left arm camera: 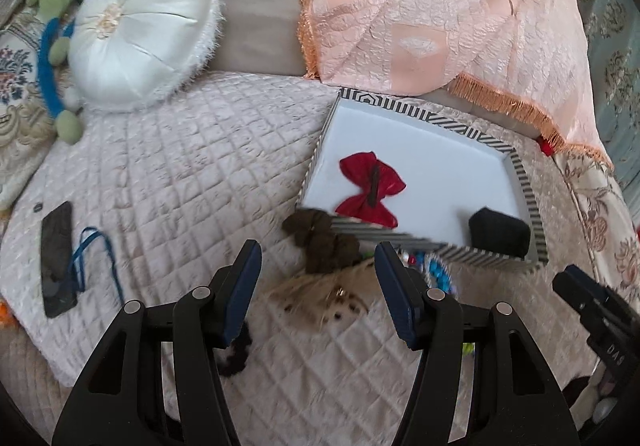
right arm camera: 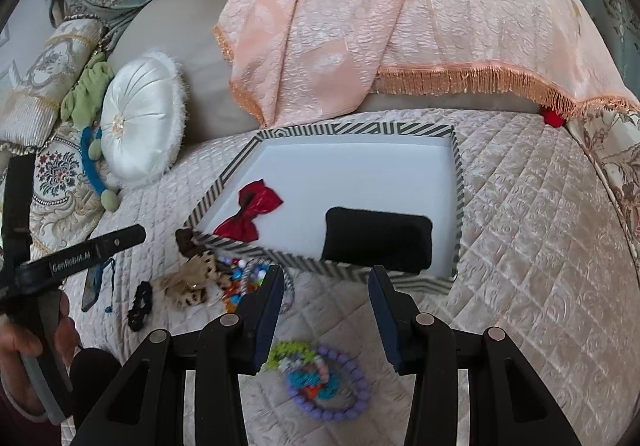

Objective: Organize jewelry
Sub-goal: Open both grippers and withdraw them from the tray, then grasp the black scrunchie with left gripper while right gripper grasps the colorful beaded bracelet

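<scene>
Left gripper [left arm camera: 316, 266] is hanging released over the quilted cover [left arm camera: 180, 166], jaws wide, nothing between them. Just ahead of its fingertips a brown scrunchie [left arm camera: 320, 242] and a furry tan leopard-print hair piece [left arm camera: 324, 294] are lying, touching the near wall of the striped tray [left arm camera: 528, 182]. Beyond those, inside the tray, a red bow [left arm camera: 370, 190] is sitting toward the gripper's left and a black pad [left arm camera: 500, 238] toward its right. A black phone [left arm camera: 58, 258] with a blue cord [left arm camera: 96, 258] is lying well off to the left, with a white round cushion [left arm camera: 144, 22] far ahead-left.

Right gripper [right arm camera: 326, 278] is also empty, jaws apart at a middling gap, pads gripping nothing. Directly under and between its arms a purple bead bracelet [right arm camera: 352, 374] with a green-and-teal piece [right arm camera: 288, 354] is resting on the cover. A pile of coloured beads [right arm camera: 240, 278] is lying just left of its left finger, with a black scrunchie [right arm camera: 140, 306] further left. The tray's near wall is sitting just past the fingertips, black pad straight ahead.
</scene>
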Motion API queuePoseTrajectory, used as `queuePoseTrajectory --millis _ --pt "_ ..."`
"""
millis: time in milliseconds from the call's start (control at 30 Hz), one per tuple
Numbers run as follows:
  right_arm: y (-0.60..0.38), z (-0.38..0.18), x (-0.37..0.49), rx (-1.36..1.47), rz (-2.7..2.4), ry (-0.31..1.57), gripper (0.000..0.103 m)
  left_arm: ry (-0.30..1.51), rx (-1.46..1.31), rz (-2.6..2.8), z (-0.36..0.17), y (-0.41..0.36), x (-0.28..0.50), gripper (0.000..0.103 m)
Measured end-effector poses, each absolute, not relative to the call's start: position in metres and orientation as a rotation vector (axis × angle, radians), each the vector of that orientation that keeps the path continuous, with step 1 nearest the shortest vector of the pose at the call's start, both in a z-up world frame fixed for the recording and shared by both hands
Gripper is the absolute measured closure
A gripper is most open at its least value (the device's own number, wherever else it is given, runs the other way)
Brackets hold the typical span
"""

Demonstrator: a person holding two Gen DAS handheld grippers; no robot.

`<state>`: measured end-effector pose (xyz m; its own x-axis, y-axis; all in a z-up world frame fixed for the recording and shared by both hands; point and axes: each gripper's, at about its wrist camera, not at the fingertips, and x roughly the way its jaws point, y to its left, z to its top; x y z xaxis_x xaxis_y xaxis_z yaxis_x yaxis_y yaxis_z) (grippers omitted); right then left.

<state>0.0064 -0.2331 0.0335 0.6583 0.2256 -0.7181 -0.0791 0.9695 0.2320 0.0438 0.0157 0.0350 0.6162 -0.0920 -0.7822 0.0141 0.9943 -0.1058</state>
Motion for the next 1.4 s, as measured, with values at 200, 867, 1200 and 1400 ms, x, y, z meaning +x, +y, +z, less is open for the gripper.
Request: queuePoseTrajectory --millis 200,867,1200,1400 --pt "-0.223 0.038 -0.007 0.166 0.185 0.834 0.061 0.875 -0.081 -0.032 0.037 0.020 0.016 0.044" --pt "-0.205 0.046 -0.033 0.117 0.210 0.825 0.055 0.855 -0.087 0.010 0.032 0.036 -0.022 0.044" --pt "-0.204 0.043 -0.033 0.112 0.210 0.839 0.053 0.863 -0.092 0.014 0.030 0.039 -0.024 0.044" --pt "-0.207 0.042 -0.034 0.113 0.209 0.847 0.052 0.907 -0.190 -0.037 0.027 0.056 -0.020 0.044"
